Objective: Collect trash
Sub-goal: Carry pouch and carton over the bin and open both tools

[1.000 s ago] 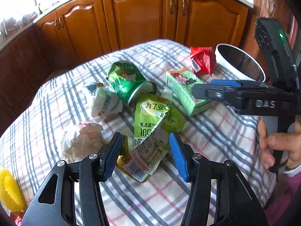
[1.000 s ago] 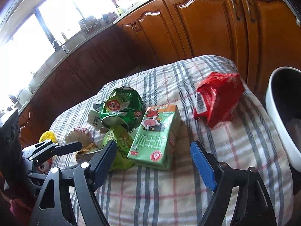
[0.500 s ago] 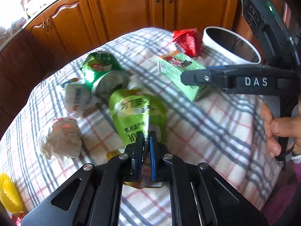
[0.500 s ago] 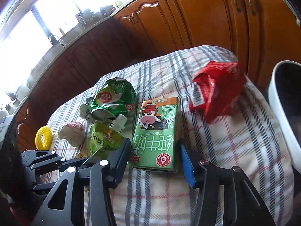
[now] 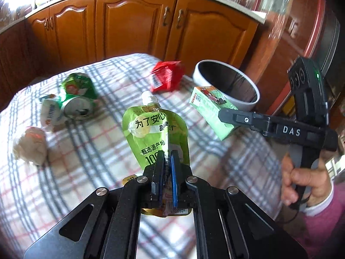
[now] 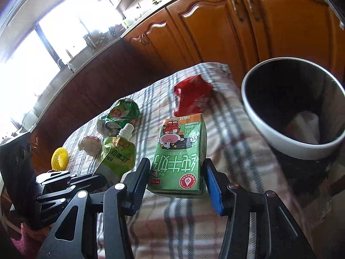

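Note:
My left gripper [image 5: 165,173] is shut on the lower edge of a green drink pouch [image 5: 154,129] with a white spout and holds it raised off the checked cloth; the pouch also shows in the right wrist view [image 6: 117,154]. My right gripper [image 6: 176,178] is shut on a green milk carton [image 6: 180,151] and holds it lifted, left of the white trash bin [image 6: 280,133]. The carton [image 5: 212,112] and bin [image 5: 226,99] also show in the left wrist view. A red wrapper [image 5: 165,78], a crushed green can [image 5: 77,99] and crumpled paper [image 5: 30,145] lie on the cloth.
The table carries a checked cloth [image 5: 90,151]. A white wrapper [image 5: 50,113] lies beside the can. A yellow ring [image 6: 60,158] lies at the cloth's left edge. Wooden cabinets [image 5: 133,23] stand behind the table. The bin holds some white paper [image 6: 306,123].
My left gripper closed on the green pouch and lifted it. My right gripper closed on the milk carton and carried it up, toward the bin.

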`<state>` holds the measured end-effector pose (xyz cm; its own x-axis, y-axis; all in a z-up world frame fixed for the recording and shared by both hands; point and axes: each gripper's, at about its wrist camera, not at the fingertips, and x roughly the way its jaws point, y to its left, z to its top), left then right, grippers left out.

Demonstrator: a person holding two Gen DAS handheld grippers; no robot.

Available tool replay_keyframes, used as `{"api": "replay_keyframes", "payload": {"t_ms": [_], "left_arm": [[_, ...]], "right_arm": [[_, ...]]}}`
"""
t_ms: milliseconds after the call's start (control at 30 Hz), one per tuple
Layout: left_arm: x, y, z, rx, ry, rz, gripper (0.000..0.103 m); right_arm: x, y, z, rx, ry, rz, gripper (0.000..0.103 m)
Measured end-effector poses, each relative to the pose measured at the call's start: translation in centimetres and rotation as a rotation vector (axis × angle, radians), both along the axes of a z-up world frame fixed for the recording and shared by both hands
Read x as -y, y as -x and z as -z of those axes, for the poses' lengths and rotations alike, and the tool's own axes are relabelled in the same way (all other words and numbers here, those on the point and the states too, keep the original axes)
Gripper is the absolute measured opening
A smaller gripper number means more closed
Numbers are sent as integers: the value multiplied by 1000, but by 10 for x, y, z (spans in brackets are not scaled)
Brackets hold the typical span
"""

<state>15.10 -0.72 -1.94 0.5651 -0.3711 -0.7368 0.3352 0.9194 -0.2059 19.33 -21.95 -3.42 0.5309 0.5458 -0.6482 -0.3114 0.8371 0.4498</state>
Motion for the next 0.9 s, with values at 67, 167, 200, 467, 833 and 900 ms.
{"api": "replay_keyframes", "payload": {"t_ms": [67, 167, 200, 467, 833, 900], "left_arm": [[10, -1, -1, 4, 10, -1, 4], [24, -4, -5, 12, 41, 5, 4], [29, -5, -7, 15, 45, 5, 4], [63, -18, -14, 16, 72, 14, 4], [103, -34, -20, 40, 50, 48, 4], [109, -36, -20, 41, 47, 55, 4]], "right_arm": [[13, 5, -3, 8, -9, 21, 51], [31, 9, -8, 26, -14, 58, 51], [39, 12, -10, 38, -15, 79, 51], [76, 11, -14, 41, -39, 150, 51], [116, 9, -19, 61, -52, 206, 51], [120, 7, -20, 65, -51, 212, 51]]}}
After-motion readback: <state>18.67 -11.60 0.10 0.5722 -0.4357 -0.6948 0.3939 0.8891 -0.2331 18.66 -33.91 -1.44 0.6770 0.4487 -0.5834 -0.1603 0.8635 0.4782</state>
